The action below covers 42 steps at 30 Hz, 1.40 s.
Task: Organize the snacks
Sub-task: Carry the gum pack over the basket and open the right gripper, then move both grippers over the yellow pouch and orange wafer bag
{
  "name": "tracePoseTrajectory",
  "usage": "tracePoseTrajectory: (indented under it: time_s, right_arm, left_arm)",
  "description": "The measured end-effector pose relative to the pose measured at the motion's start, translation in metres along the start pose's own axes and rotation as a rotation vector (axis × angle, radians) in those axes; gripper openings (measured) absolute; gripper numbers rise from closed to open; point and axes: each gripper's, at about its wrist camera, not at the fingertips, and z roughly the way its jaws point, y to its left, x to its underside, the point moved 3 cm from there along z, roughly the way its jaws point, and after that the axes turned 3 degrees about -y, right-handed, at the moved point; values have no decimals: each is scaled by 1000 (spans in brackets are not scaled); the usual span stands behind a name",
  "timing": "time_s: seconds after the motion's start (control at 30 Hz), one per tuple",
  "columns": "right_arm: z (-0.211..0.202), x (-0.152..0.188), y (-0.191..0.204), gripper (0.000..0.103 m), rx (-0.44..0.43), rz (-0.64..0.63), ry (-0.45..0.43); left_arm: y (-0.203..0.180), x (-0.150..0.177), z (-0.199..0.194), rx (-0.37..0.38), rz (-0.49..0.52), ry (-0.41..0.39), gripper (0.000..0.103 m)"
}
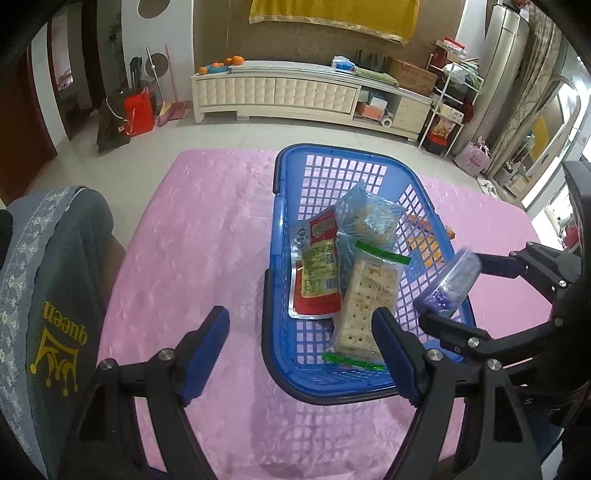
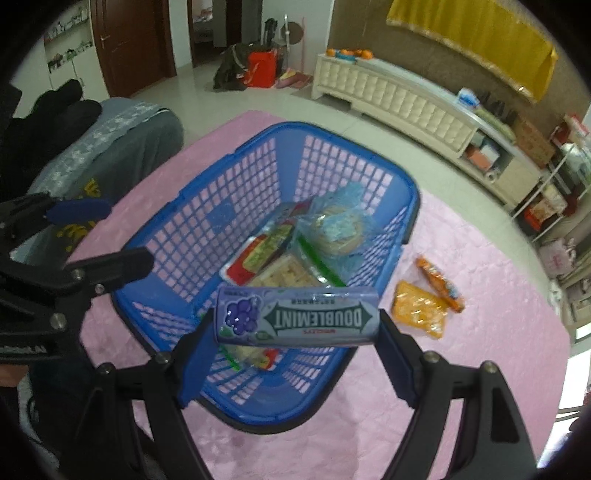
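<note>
a cream cabinet [image 1: 275, 92] holds oranges [image 1: 221, 65] beneath yellow cloth [image 1: 332, 16].

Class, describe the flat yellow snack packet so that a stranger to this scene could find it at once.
Start at the blue basket on the pink tablecloth. Outside its wall lie two packets. The yellow packet is the flat, squarish one nearer the camera, touching a longer, narrower orange packet.

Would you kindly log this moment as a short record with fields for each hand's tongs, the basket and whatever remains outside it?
right tongs: shut on the Doublemint bottle, held crosswise by its ends above the basket's near end
left tongs: open, empty, straddling the basket's near rim
blue basket: on the pink tablecloth; holds red snack pouch, cracker pack, blue-wrapped biscuit pack
outside basket: yellow packet and orange packet, on the cloth beside it
</note>
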Motion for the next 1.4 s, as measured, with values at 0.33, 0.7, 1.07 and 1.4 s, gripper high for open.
tracePoseTrajectory:
  time_s: [0.33, 0.7, 1.07, 1.4]
  right_arm:
    - [-25, 5, -38, 86, -15, 134, -75]
    - [-61, 25, -75, 86, 35, 175, -116]
    - [-90, 54, -126, 86, 63, 258, -188]
    - [-101, 77, -180, 86, 157, 263, -202]
  left_arm:
    - [-8, -3, -7, -8, 12, -3, 78]
    - [-56, -16, -18, 11, 62, -32, 78]
    - [-127, -23, -6, 68, 155, -22, 80]
    - [-194, -30, 28, 93, 224, 10, 81]
